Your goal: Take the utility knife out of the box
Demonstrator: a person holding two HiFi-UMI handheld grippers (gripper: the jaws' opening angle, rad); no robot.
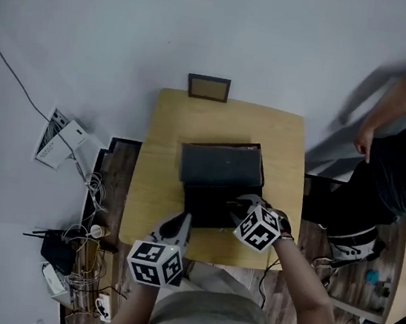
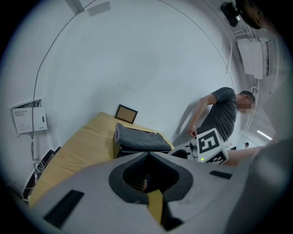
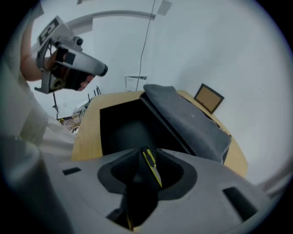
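A black box [image 1: 208,203] stands open on the wooden table [image 1: 170,130], its grey-lined lid [image 1: 221,166] tipped up at the far side. My right gripper [image 1: 240,204] reaches down into the open base. In the right gripper view a yellow-and-black utility knife [image 3: 152,167] lies in the gap of the right gripper [image 3: 142,178], whose jaws stand apart with no pad seen pressing on it. The box's dark inside [image 3: 123,128] lies just beyond. My left gripper [image 1: 179,223] hovers at the box's near left corner, empty, and the left gripper [image 2: 149,183] shows its jaws together.
A small framed picture [image 1: 208,88] leans at the table's far edge. A person [image 1: 382,168] in dark clothes stands to the right of the table. Cables, a router and chargers [image 1: 63,250] clutter the floor on the left, near a white device [image 1: 60,141].
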